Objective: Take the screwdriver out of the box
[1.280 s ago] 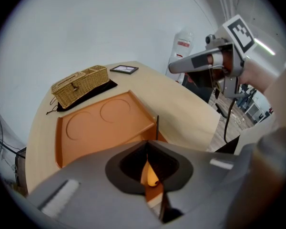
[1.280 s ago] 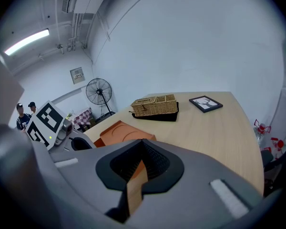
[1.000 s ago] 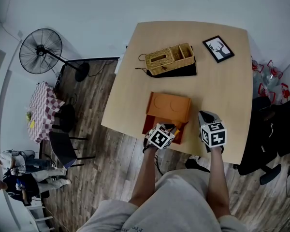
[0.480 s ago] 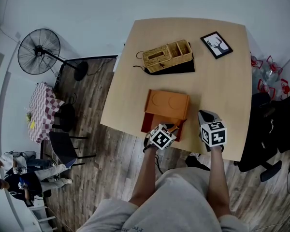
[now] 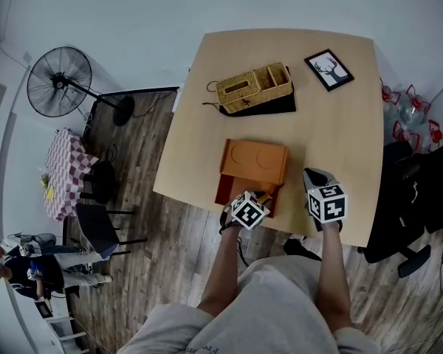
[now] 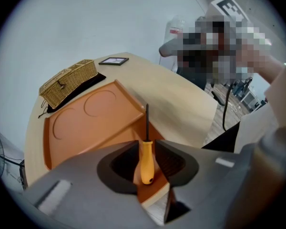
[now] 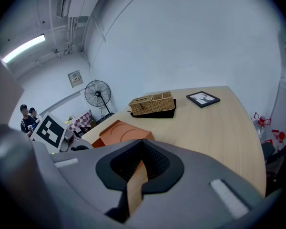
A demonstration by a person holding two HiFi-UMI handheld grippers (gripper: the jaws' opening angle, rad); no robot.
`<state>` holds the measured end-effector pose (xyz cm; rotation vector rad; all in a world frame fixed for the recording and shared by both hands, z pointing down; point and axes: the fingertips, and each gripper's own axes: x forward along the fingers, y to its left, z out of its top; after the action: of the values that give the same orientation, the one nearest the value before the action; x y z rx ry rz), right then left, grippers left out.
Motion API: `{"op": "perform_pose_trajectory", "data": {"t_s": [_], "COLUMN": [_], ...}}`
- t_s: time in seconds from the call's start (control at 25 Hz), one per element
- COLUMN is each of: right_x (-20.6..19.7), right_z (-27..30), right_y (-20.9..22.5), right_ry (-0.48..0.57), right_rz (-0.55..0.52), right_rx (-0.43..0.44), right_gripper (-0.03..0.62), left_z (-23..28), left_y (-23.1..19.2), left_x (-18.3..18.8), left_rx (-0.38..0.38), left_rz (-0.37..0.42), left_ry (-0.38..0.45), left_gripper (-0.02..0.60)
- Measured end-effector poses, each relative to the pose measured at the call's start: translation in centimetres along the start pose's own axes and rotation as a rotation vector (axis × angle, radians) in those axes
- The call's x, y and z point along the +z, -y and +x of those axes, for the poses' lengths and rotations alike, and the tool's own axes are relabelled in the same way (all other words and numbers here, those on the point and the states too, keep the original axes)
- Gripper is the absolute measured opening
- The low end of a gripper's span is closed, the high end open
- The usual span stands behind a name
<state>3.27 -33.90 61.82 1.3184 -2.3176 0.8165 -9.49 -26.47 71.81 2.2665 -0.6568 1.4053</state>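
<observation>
Apparently a plain office-like room: bare white walls (image 5: 170, 6), wood-plank floor (image 5: 170, 271), pedestal fan (image 5: 59, 81) left of the wooden table (image 5: 340, 139), black office chair (image 5: 417, 220) right of it, fluorescent tube (image 7: 21, 48) overhead.

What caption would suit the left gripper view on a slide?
Left tool, jaws just opening, straddles a yellow-handled screwdriver lying in the open orange box.
</observation>
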Motion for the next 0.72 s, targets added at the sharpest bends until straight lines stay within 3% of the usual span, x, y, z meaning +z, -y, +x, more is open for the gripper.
{"op": "perform_pose_trajectory", "data": {"t_s": [0.72], "right_x": [-0.3], "right_z": [0.5], "right_y": [1.1], "right_ry": [-0.015], "right_rz": [0.021], "right_rx": [-0.002], "right_gripper": [0.002], "left_z": [2.2], "left_y": [-0.1], "left_x": [-0.6], "left_rx": [-0.029], "left_rz": [0.005], "left_ry": [-0.048], "left_gripper": [0.161]}}
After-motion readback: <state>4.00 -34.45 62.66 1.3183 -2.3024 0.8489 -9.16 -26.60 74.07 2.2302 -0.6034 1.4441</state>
